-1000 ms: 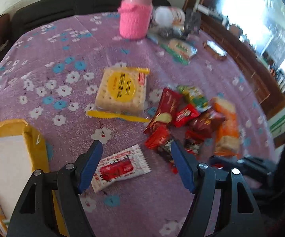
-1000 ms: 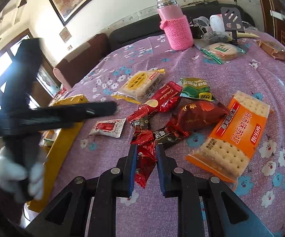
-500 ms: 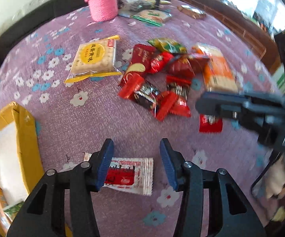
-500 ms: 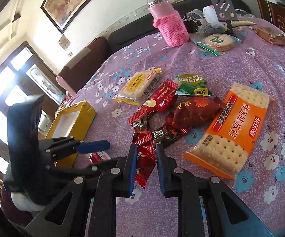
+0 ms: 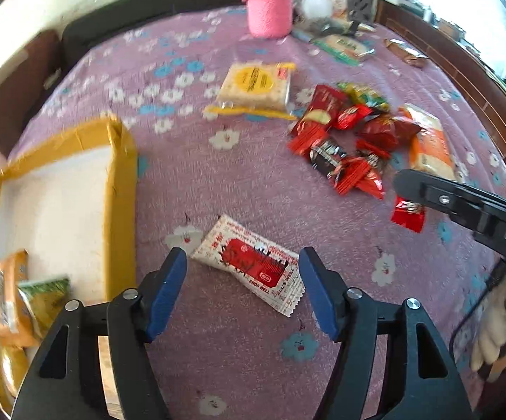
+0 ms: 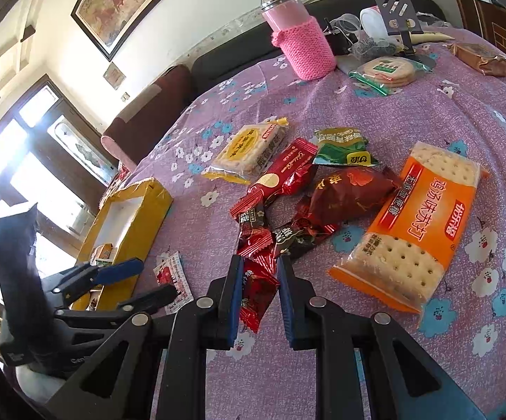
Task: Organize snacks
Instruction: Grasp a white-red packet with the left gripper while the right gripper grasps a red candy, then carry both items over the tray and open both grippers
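Note:
My left gripper (image 5: 244, 273) is open, its jaws astride a white and red snack packet (image 5: 251, 264) lying flat on the purple floral cloth; the packet also shows in the right wrist view (image 6: 172, 273). My right gripper (image 6: 260, 280) is shut on a small red candy wrapper (image 6: 256, 295), which is seen from the left wrist view (image 5: 408, 215). A yellow box (image 5: 119, 189) with a white floor holds a few snack packs at its near end. A pile of red wrappers (image 6: 288, 210), an orange cracker pack (image 6: 417, 224) and a yellow cracker pack (image 6: 247, 152) lie mid-table.
A pink knit-covered bottle (image 6: 300, 42) stands at the table's far side beside a green-wrapped round biscuit pack (image 6: 387, 70), a phone stand (image 6: 398, 10) and a brown packet (image 6: 480, 57). A dark sofa (image 6: 217, 63) runs behind the table.
My left gripper has opened wider and swung left, so the yellow box fills more of its view. The white and red packet lies turned between its jaws. My right gripper keeps its hold.

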